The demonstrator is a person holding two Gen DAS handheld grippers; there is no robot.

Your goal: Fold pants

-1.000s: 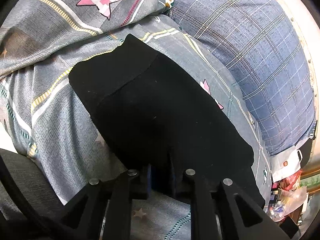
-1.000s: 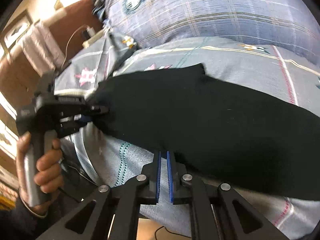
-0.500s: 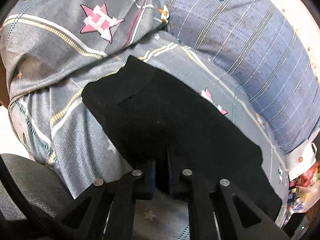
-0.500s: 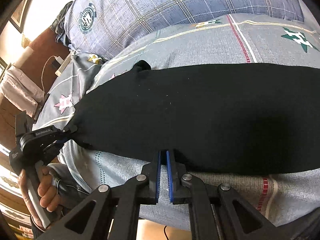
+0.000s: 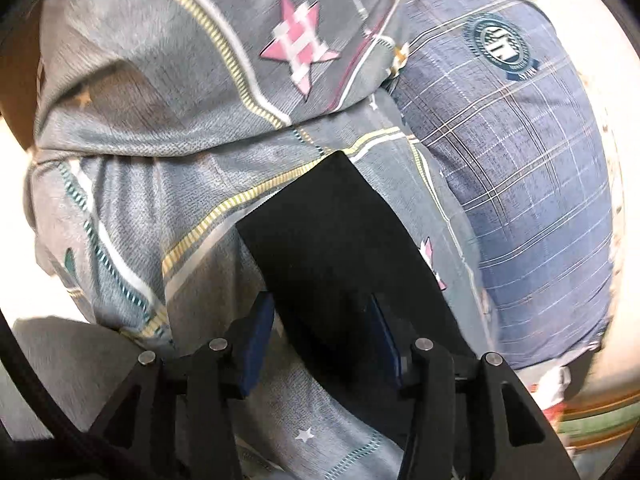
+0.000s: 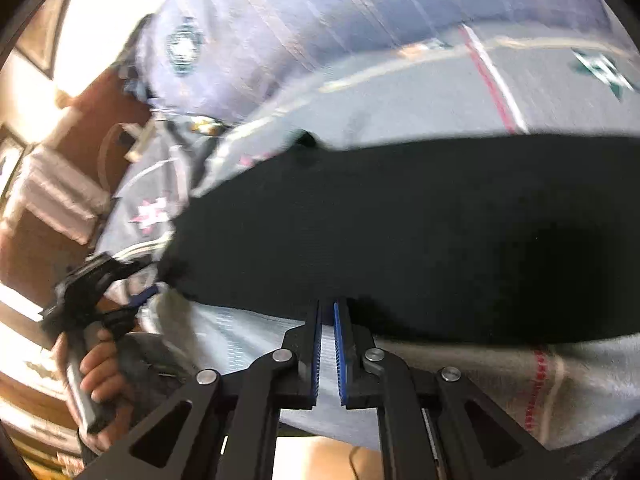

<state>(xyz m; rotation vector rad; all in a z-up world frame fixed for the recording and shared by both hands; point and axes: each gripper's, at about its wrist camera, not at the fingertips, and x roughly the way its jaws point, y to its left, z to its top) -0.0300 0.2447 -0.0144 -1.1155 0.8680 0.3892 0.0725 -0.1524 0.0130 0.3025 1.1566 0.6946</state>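
Black pants [image 5: 332, 240] lie flat on a grey patterned bedspread [image 5: 160, 184]. In the left wrist view one narrow end points away from me. My left gripper [image 5: 316, 308] is opening; its blue pads stand wide apart on either side of the pants' near corner without pressing on it. In the right wrist view the pants [image 6: 400, 232] stretch across as a long dark band. My right gripper [image 6: 328, 306] is shut, its tips pinching the pants' near edge. The left gripper [image 6: 136, 280] shows at the pants' left end, held by a hand [image 6: 100, 364].
A blue plaid pillow [image 5: 520, 168] lies along the far side of the bed. A grey patterned pillow [image 5: 240, 48] with a pink star sits beyond the pants. A grey chair seat [image 5: 60, 360] is at the lower left. Wooden furniture [image 6: 48, 248] stands left of the bed.
The left jaws were shut on the pants' corner and now stand wide apart, and the hand has shifted. The right gripper stays shut at the pants' edge, its view rolled and blurred.
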